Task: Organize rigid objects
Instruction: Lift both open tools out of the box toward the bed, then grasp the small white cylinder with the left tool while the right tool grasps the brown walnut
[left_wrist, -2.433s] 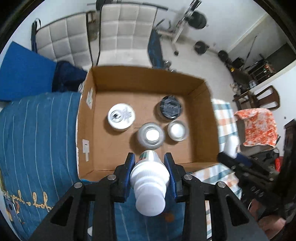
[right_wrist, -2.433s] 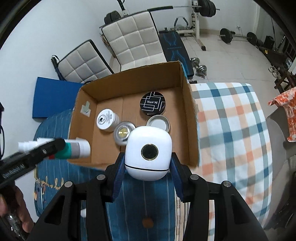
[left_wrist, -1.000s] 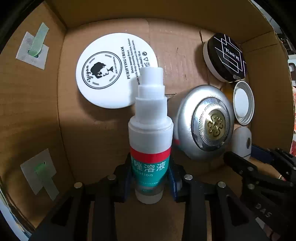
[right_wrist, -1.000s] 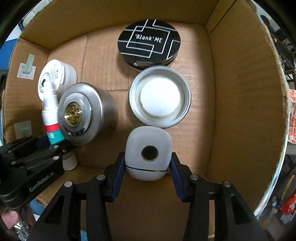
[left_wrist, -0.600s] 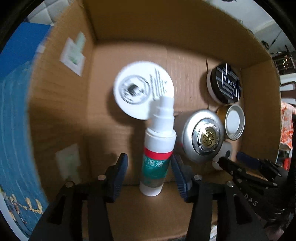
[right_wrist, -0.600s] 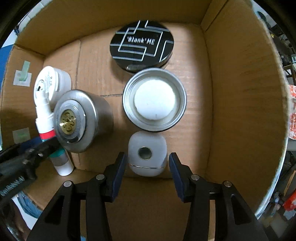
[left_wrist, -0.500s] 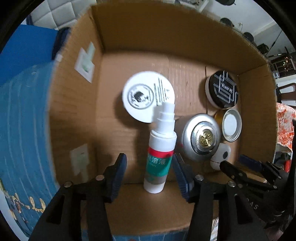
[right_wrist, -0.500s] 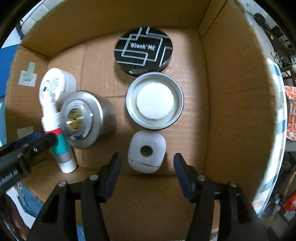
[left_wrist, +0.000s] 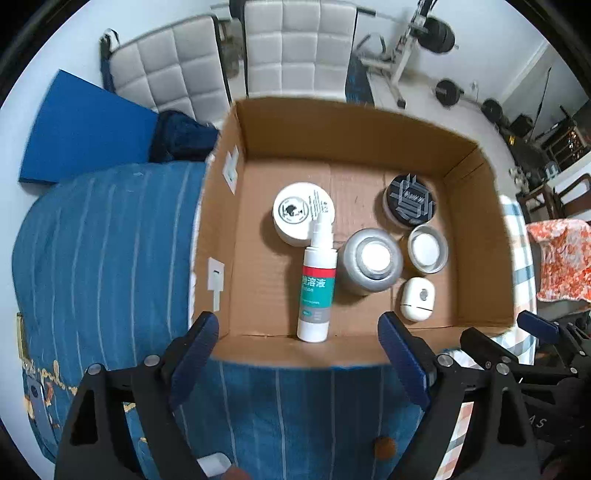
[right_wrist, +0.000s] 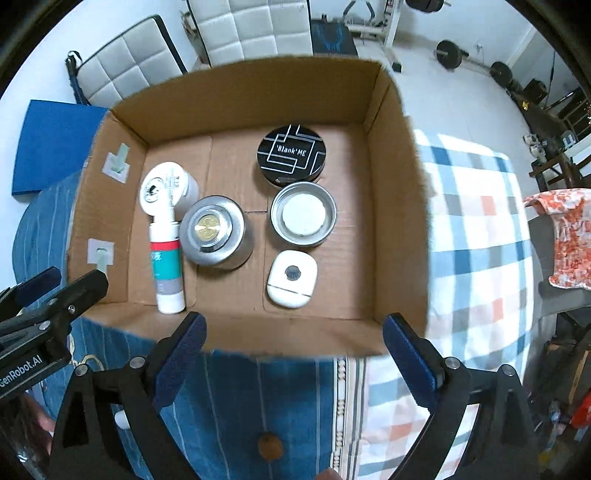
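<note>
Left wrist view: the left gripper (left_wrist: 297, 343) hangs above the near edge of the cardboard box (left_wrist: 354, 125), its jaws opening wide with nothing between them; the spray bottle (left_wrist: 317, 282) stands upright on the box floor just inside that near wall, its nozzle in front of the white cream jar (left_wrist: 301, 212). The right gripper (right_wrist: 293, 341) is likewise empty, jaws spreading, over the same near edge, with the white rounded case (right_wrist: 291, 278) lying flat below it, just beside the open silver tin (right_wrist: 303, 214). The step in hand looks like a release and withdrawal, so each gripper should lift straight up until its fingers are well above the box walls, since the tall bottle would tip easily against the silver domed canister (right_wrist: 214, 232). The black round tin (right_wrist: 291, 153) sits toward the far wall, well away from both grippers.
</note>
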